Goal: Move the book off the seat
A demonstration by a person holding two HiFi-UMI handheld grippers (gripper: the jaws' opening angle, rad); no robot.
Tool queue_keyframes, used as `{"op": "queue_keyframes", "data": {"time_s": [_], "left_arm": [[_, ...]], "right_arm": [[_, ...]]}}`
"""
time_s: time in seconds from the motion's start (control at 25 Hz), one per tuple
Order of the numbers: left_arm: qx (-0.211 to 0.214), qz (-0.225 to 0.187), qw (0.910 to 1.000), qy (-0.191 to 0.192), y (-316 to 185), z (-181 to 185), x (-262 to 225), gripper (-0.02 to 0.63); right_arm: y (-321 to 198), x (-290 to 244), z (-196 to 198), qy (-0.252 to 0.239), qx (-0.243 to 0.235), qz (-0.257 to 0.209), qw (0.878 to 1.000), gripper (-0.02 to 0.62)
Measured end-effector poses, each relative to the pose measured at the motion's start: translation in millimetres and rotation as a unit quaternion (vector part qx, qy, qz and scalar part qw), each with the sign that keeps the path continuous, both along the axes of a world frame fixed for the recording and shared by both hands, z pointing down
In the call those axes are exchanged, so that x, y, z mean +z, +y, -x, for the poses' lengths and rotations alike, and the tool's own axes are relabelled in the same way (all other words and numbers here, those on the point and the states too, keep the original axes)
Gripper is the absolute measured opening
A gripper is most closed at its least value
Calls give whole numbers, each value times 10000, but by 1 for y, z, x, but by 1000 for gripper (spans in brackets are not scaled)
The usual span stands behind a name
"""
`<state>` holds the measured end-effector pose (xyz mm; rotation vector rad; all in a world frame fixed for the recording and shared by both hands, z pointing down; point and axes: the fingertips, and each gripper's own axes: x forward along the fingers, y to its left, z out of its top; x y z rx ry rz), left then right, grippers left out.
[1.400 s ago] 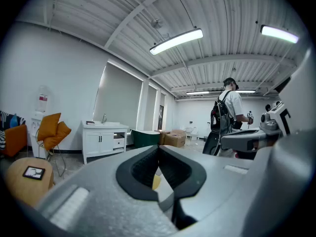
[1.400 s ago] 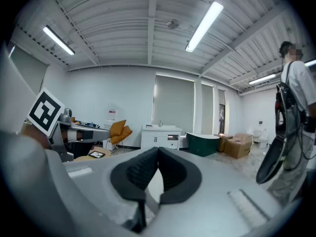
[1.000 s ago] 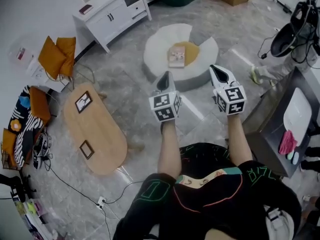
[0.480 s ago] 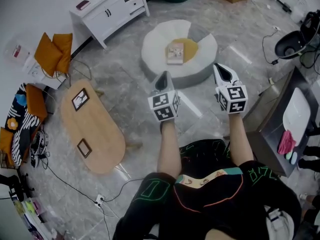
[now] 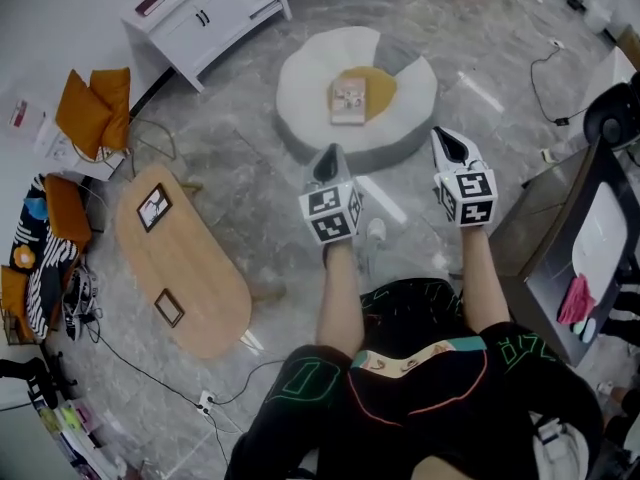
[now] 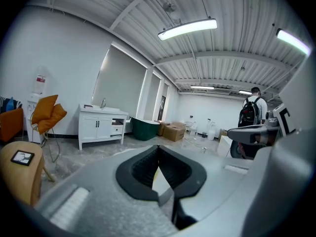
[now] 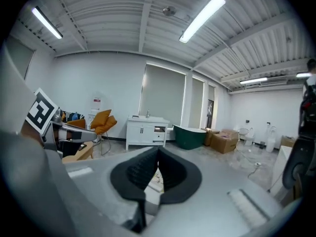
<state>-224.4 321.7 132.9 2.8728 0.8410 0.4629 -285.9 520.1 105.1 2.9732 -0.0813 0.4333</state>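
Note:
A small book [image 5: 349, 99] lies flat on the yellow centre of a round white seat [image 5: 300, 93] on the floor ahead of me. My left gripper [image 5: 330, 154] hovers short of the seat's near edge, jaws shut with nothing in them. My right gripper [image 5: 448, 140] is level with it, to the right of the seat, also shut and empty. In the left gripper view the tips [image 6: 158, 147] meet in front of a pale strip of the seat. In the right gripper view the tips [image 7: 158, 149] meet, and a sliver of the book [image 7: 156, 180] shows between the dark pads.
An oval wooden table [image 5: 185, 263] with two small frames stands at left. A white cabinet [image 5: 205, 13] is at the far left, orange cushions [image 5: 95, 108] beside it. A dark table [image 5: 575, 238] with a white tray is at right. Cables run along the floor [image 5: 130, 368]. A person with a backpack [image 6: 253, 105] stands far off.
The view has moved forward: the seat and book sit slightly lower and nearer the grippers. Both grippers keep their place before me and stay shut.

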Motion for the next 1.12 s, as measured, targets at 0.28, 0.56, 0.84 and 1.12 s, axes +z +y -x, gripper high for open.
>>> {"op": "queue_keyframes", "data": {"time_s": [0.28,0.56,0.84,1.12], "left_arm": [[-62,-252,9981,-566,-2,-54,42,11],[-186,-410,9953,-856,-5,-122,63,11],[218,-530,9961,-668,41,-180,45,11],[120,-658,9951,-722,39,-215,48,11]], "right_arm": [[-8,47,-70,-457,-114,-389,9981,3],[13,76,-129,-610,125,-781,9950,3],[50,62,-188,-388,365,-1048,9931,3],[61,67,-224,-415,349,-1229,9909,3]]}}
